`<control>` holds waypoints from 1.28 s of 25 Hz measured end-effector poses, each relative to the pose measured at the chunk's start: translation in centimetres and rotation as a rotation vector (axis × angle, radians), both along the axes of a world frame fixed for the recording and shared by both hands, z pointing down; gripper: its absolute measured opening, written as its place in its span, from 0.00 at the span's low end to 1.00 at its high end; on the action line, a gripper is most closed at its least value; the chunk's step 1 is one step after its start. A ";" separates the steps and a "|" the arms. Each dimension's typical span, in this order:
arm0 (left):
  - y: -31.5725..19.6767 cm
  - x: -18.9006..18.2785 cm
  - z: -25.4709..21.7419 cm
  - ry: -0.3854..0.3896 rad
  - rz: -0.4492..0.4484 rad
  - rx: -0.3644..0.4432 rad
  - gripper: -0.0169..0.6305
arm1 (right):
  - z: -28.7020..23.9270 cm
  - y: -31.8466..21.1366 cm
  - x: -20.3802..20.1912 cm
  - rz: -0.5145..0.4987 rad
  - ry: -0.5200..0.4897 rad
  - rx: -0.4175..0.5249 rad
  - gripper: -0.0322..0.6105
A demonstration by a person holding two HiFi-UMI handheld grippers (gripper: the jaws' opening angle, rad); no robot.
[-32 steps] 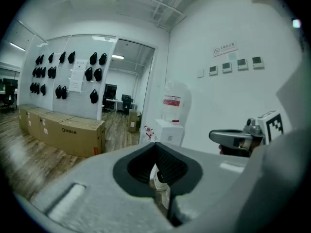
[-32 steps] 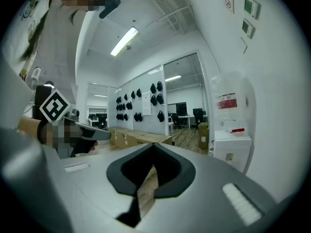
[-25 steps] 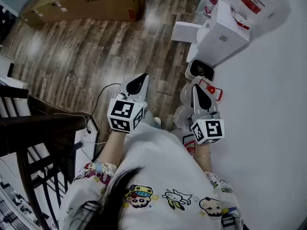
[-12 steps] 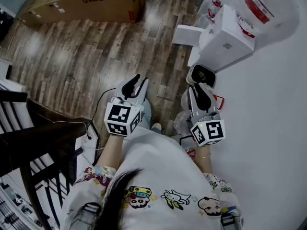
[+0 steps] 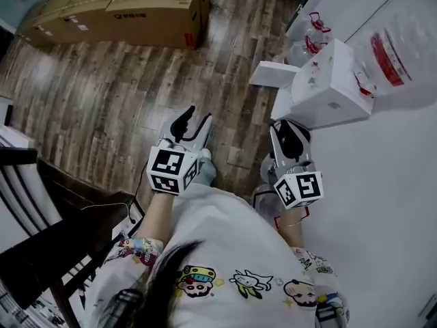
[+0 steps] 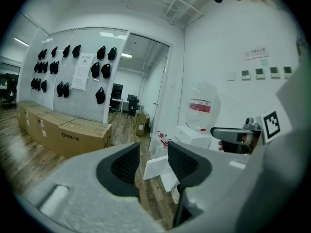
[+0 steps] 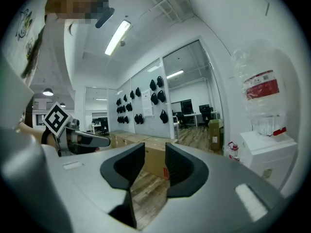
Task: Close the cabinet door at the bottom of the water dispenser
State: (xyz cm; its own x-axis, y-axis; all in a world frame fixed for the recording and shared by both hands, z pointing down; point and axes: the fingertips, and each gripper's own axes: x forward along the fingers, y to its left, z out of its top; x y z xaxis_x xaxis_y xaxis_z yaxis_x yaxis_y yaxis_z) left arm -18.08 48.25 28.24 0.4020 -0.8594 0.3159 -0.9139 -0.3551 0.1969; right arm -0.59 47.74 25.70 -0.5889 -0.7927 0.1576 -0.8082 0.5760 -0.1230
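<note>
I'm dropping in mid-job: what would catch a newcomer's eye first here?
The white water dispenser with its big bottle stands at the upper right of the head view, and its bottom cabinet door hangs open over the wooden floor. The left tongs and right tongs are held out in front of the person, short of the dispenser, jaws opening with nothing between them. Long cardboard boxes lie at the top left.

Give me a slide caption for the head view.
Head view: left gripper and right gripper, jaws opening and empty, held short of the water dispenser, its bottom cabinet door standing open.
</note>
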 end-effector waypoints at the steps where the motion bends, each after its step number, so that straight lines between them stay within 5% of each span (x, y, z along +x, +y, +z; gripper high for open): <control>1: -1.3 -0.7 -0.2 -0.004 0.000 0.004 0.30 | -0.2 -1.3 -0.5 0.004 -0.004 -0.002 0.25; 19: -14.0 -7.4 1.3 -0.014 0.003 0.015 0.27 | 2.6 -14.7 -5.4 0.069 -0.031 -0.035 0.26; 32: -35.8 -5.7 0.4 0.001 0.042 0.022 0.27 | 2.2 -35.2 -3.7 0.106 -0.017 -0.060 0.26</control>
